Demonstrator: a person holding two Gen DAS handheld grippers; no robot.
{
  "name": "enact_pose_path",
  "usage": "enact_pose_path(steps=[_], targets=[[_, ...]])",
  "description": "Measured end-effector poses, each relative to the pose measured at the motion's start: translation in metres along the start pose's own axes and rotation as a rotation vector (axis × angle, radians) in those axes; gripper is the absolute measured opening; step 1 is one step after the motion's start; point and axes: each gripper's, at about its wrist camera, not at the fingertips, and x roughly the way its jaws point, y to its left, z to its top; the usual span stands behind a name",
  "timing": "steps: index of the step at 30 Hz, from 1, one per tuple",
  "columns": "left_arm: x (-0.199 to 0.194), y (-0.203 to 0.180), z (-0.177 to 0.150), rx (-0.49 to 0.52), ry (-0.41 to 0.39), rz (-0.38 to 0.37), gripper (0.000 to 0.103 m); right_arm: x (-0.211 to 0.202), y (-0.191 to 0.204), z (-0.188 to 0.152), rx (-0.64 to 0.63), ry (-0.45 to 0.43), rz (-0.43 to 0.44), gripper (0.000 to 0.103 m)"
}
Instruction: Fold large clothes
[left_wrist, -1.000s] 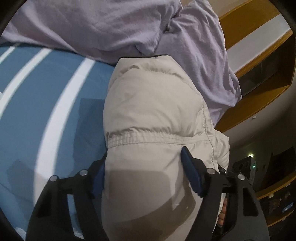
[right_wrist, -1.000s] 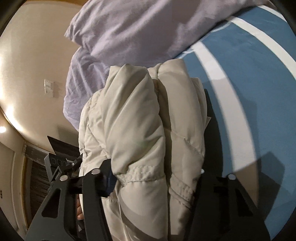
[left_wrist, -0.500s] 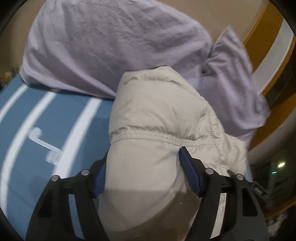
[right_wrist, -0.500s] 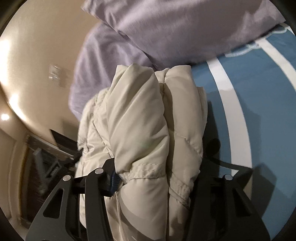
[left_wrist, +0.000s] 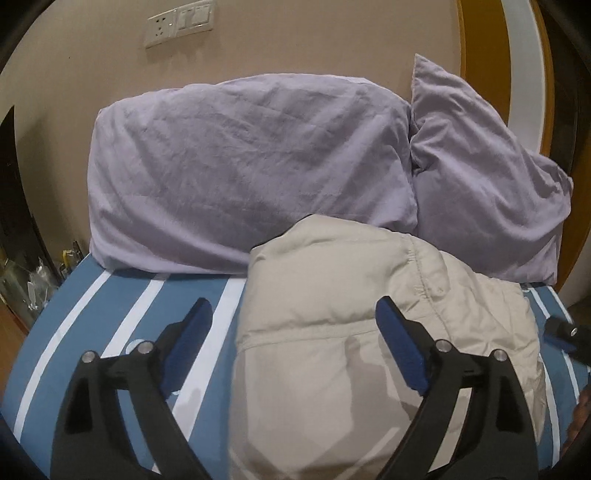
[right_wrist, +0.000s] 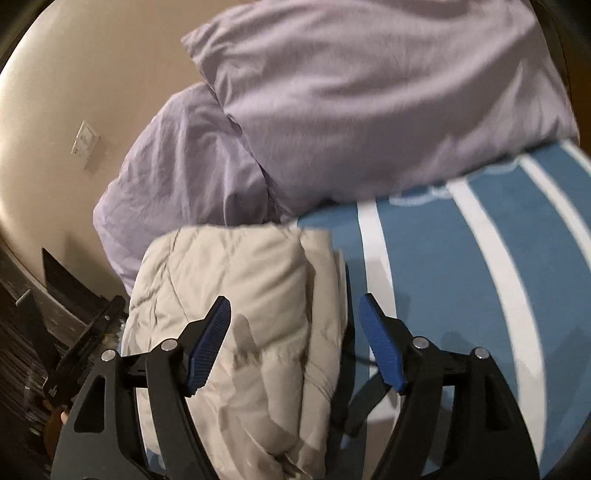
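1. Two grippers, left gripper (left_wrist: 291, 332) and right gripper (right_wrist: 295, 332), both spread wide, gripping nothing.
2. Folded beige jacket (left_wrist: 351, 317) lies on bed (left_wrist: 110, 317) against pillows (left_wrist: 240, 166), apparently set aside as finished.

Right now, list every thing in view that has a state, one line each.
beige puffer jacket: folded into a bundle, lying on the bed, released.
left gripper: open, jaws spread around the jacket.
right gripper: open, over the jacket's edge.
large lilac pillow: propped against the wall.
small lilac pillow: leaning beside it.
striped bedsheet: spread flat.
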Motion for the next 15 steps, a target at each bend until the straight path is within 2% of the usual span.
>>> enact_pose_path(steps=[2, 4, 7, 9, 11, 13, 15], targets=[[0.009, -0.009, 0.0, 0.016, 0.025, 0.009, 0.09, 0.001, 0.017, 0.007, -0.045, -0.025, -0.006, 0.072], [0.02, -0.016, -0.006, 0.041, 0.069, 0.015, 0.09, 0.006, 0.035, 0.011, -0.089, -0.048, -0.017, 0.064], [0.026, -0.023, -0.014, 0.06, 0.063, 0.02, 0.09, 0.018, 0.055, 0.014, -0.137, -0.068, -0.039, 0.056], [0.029, -0.025, -0.015, 0.066, 0.069, 0.01, 0.09, 0.03, 0.067, 0.013, -0.168, -0.08, -0.061, 0.055], [0.031, -0.025, -0.016, 0.072, 0.072, 0.004, 0.09, 0.039, 0.074, 0.009, -0.195, -0.09, -0.091, 0.055], [0.034, -0.022, -0.019, 0.065, 0.073, -0.012, 0.09, 0.053, 0.076, 0.004, -0.234, -0.107, -0.167, 0.055], [0.036, -0.018, -0.022, 0.048, 0.068, -0.042, 0.09, 0.068, 0.07, -0.003, -0.246, -0.086, -0.221, 0.054]])
